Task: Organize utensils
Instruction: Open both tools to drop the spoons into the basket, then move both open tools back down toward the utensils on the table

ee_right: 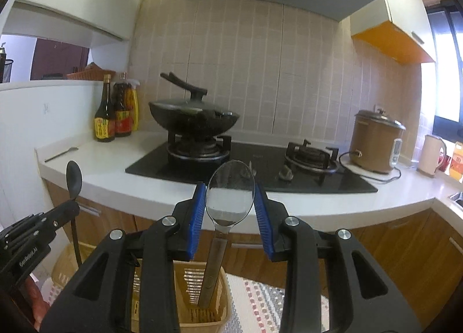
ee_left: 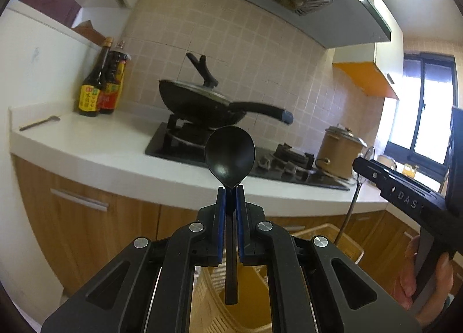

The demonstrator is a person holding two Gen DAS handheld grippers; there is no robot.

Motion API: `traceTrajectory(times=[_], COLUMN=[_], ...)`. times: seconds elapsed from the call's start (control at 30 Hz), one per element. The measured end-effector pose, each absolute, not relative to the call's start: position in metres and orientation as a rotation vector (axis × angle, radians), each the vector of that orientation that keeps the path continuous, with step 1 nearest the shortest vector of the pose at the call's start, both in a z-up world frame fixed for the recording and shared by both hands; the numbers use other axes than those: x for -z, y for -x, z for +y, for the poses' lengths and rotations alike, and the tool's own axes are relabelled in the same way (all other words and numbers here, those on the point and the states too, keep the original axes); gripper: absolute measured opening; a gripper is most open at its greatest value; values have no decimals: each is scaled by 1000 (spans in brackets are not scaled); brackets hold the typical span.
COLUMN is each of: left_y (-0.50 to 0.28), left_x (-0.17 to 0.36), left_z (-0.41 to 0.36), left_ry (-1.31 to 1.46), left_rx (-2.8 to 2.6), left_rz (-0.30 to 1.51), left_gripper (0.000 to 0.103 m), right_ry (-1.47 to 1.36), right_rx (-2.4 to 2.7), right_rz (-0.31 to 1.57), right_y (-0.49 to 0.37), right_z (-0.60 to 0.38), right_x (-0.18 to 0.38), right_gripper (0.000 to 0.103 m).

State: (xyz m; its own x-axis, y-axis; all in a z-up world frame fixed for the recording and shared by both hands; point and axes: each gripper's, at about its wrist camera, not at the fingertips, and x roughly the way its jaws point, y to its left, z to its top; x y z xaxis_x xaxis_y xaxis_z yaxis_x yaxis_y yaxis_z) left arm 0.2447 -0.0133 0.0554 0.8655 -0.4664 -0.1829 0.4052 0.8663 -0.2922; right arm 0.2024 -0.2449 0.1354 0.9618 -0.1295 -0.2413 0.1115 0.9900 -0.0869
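Utensils: I have one in each gripper. Left gripper (ee_left: pixel 230 188) has its jaws pressed tight on the neck of a black spoon (ee_left: pixel 230 153), bowl up and forward, handle hanging down between the fingers. Right gripper (ee_right: pixel 230 211) has its blue pads (ee_right: pixel 196 214) set against the two edges of a metal spoon (ee_right: pixel 230 191), pinching its bowl; the handle hangs down over a beige slatted basket (ee_right: pixel 202 298) on the floor. Both grippers are in front of the white tabletop (ee_right: pixel 115 156) that carries the black hob (ee_right: pixel 249 168). On the tabletop's far left lies another small utensil (ee_left: pixel 39 123), near the sauce bottles (ee_left: pixel 99 87). A lidded wok (ee_right: pixel 194 118) sits on the left burner; a brown cooker (ee_right: pixel 376 144) stands to the right
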Motion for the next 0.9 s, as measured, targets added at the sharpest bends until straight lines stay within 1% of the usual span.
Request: traceTrajectory(times=[0.17,0.2,0.23,0.27,0.3,0.4,0.5,0.7,0.77,0.9], left_y=[-238,-237,-235,-232,-226,-215,-198,-154,-143,-113], left_x=[-46,-46,-47,-49,-53,-65,-77,-95,-96,-84], left_z=[-15,-14,-11,-9,-5,9,21,38,42,51], left_ry=[235,247,256,258,258,285,306,285,263,179], left_rx=[421,414,420,424,422,466,486,475,444,353], left_rz=[239,257,271,274,272,301,307,352,387,541], left_gripper=[6,14,33,39,43,43,46,48,49,49], right_ry=[85,80,77,72,72,73,64,28,8,-25], right_rx=[119,114,105,92,93,94,91,60,42,0], right_rz=[283,286,293,300,296,283,276,280,308,433], right_y=[-204,-202,-200,-196,-194,-176,-159,-114,-101,-83], right_z=[-243,-243,-243,-243,-243,-244,-243,-244,-244,-243], right_x=[-122,-121,-121,-122,-123,-131,-140,-152,-151,-137], right_gripper=[31,32,42,46,48,49,49,49,49,49])
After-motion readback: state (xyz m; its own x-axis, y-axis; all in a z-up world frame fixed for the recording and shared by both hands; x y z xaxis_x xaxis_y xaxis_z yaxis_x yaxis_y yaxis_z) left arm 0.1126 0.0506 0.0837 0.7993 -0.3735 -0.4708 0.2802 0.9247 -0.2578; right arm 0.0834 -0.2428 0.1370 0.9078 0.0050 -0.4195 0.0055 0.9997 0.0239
